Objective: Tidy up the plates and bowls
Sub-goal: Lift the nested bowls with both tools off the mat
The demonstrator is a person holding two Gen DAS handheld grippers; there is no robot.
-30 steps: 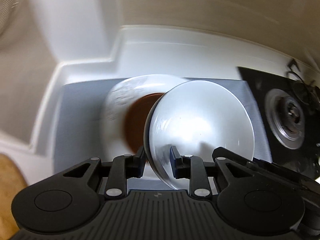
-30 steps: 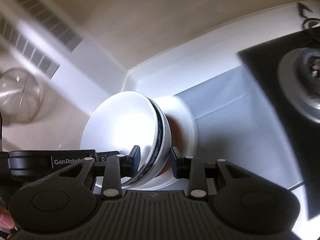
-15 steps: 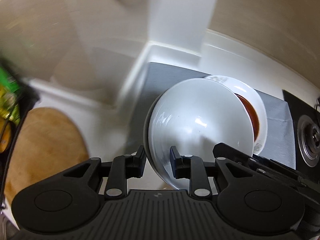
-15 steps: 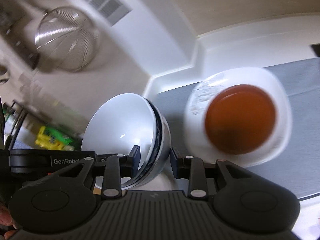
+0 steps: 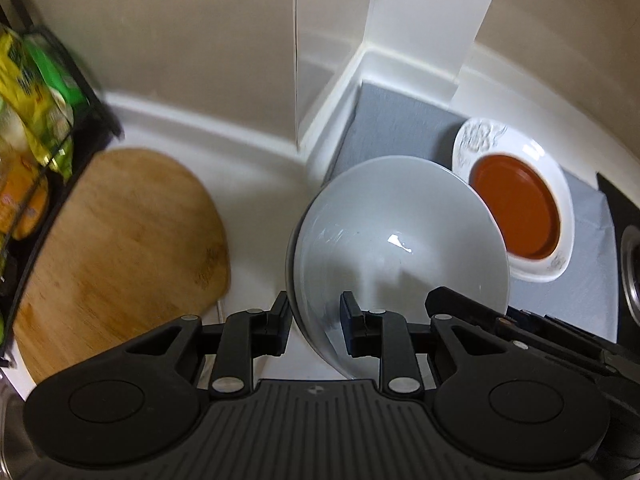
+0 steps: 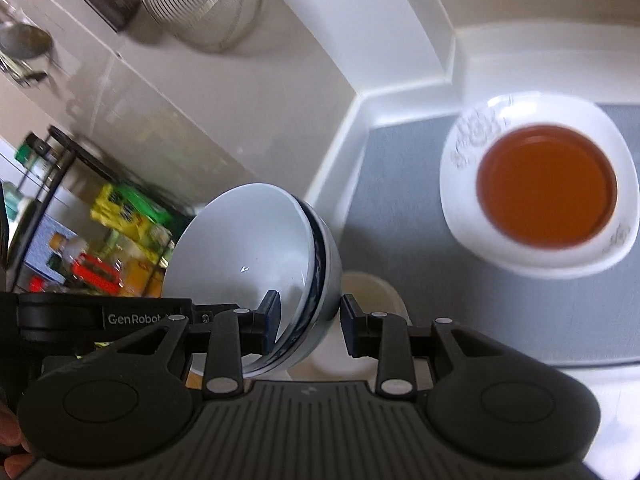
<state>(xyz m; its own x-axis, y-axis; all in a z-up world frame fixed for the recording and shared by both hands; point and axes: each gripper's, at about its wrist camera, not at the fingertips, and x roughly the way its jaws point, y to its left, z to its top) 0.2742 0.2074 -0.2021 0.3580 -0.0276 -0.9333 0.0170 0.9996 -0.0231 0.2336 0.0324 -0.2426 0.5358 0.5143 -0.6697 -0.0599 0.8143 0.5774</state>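
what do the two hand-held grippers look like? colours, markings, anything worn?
Left hand-held gripper: matte black, ribbed dark-grey body, two round black housings, linkage arms with silver pivot pins, flat black pads. Right hand-held gripper: the same build. In the right wrist view, white "GenRobot" lettering shows on the other gripper's side. No cables or sleeves visible; fingertips at the frame edge.

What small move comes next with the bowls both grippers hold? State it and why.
Probably carry on toward the wooden board and lower there. The left gripper and right gripper both pinch the stacked white bowls in the air, already clear of the plate with the brown dish.
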